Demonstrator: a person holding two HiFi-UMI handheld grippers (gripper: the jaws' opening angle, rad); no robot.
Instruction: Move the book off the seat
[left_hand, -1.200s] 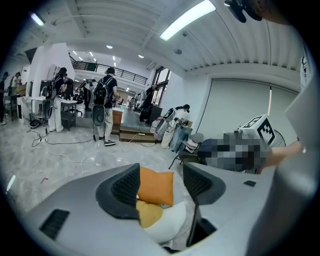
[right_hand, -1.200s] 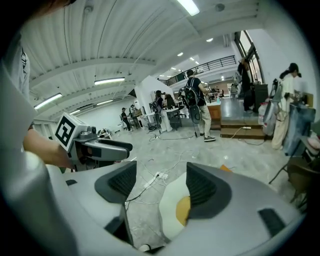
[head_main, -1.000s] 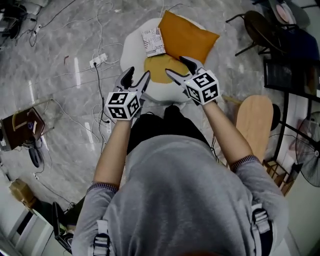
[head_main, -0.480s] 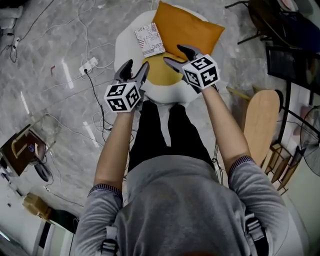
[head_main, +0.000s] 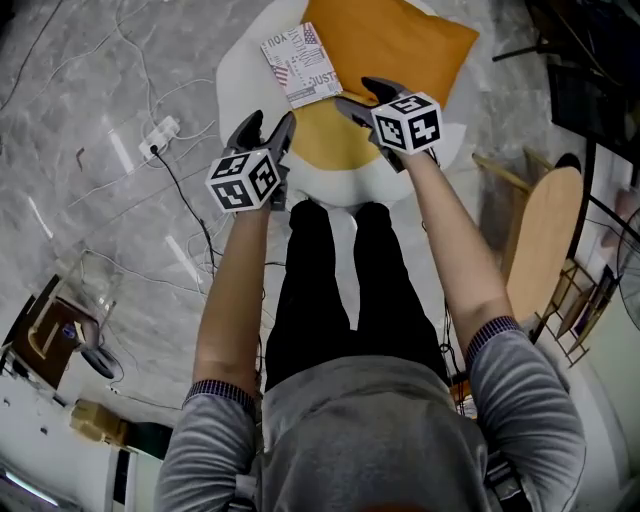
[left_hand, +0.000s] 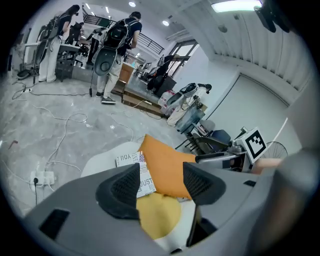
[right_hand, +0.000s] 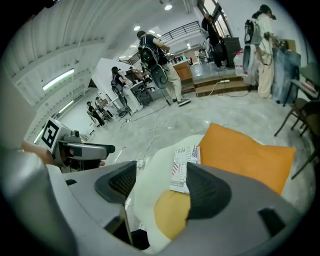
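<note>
A white book (head_main: 299, 63) with a flag print lies on the white seat (head_main: 240, 85), its right edge against an orange cushion (head_main: 395, 45). A round yellow pad (head_main: 330, 135) lies just in front of the book. My left gripper (head_main: 265, 128) hangs open over the seat's front left edge, nothing between its jaws. My right gripper (head_main: 362, 95) is open above the pad, near the book's lower right corner. The book (left_hand: 134, 172) shows between the left jaws in the left gripper view, and the book (right_hand: 182, 169) lies ahead of the right jaws in the right gripper view.
A power strip (head_main: 157, 137) and cables lie on the marble floor left of the seat. A wooden stool (head_main: 540, 240) and dark chairs (head_main: 590, 90) stand to the right. People (left_hand: 117, 47) work in the background.
Both grippers have dropped and moved forward toward the seat; the book, cushion and pad now appear nearer. The jaws stay as wide as before.
</note>
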